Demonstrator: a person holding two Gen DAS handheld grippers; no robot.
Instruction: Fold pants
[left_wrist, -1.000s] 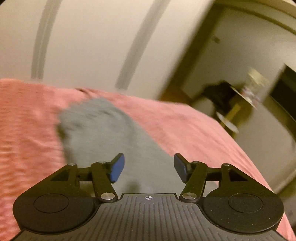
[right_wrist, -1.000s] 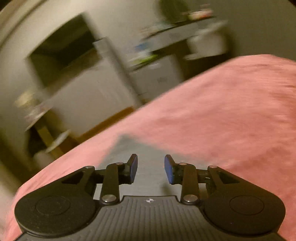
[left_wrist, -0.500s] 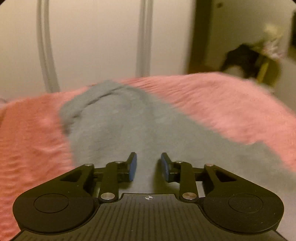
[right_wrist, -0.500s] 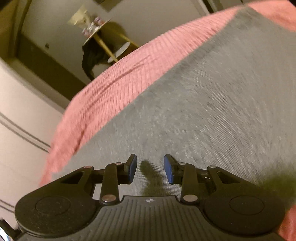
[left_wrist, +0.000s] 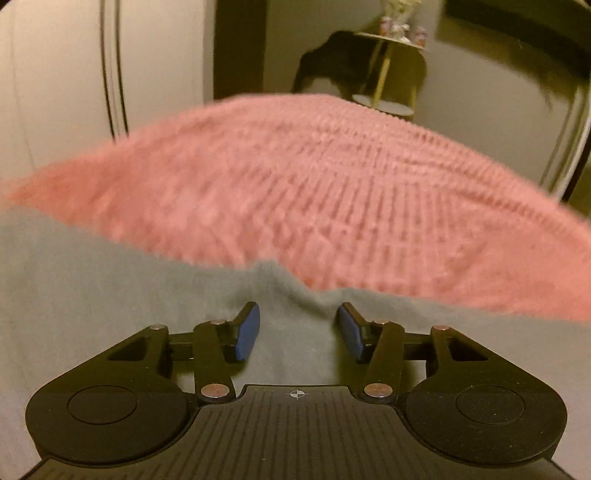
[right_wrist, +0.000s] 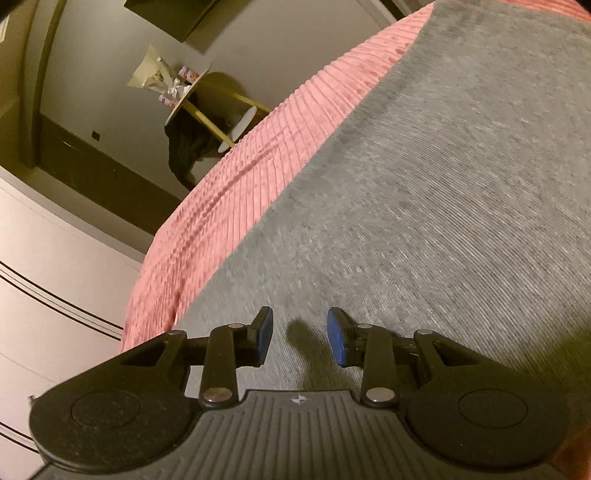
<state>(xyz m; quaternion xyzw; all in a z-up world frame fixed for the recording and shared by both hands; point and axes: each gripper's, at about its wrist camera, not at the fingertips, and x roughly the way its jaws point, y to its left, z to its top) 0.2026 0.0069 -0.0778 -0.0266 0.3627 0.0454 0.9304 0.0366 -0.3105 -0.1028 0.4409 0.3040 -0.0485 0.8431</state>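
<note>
Grey pants lie flat on a pink ribbed bedspread. In the left wrist view my left gripper is open and empty, low over the pants right at their far edge, where the cloth makes a small bump. In the right wrist view the pants fill most of the frame. My right gripper is open and empty, close above the grey cloth near its left edge, with its shadow on the cloth.
The bedspread ends at the bed's edge to the left. Beyond stand a small round side table with dark clothing beside it, a dark doorway and a pale wardrobe.
My left gripper swung right from over the pant leg to the pants' edge and opened a little wider. My right gripper held nearly still over the cloth, open as before.
</note>
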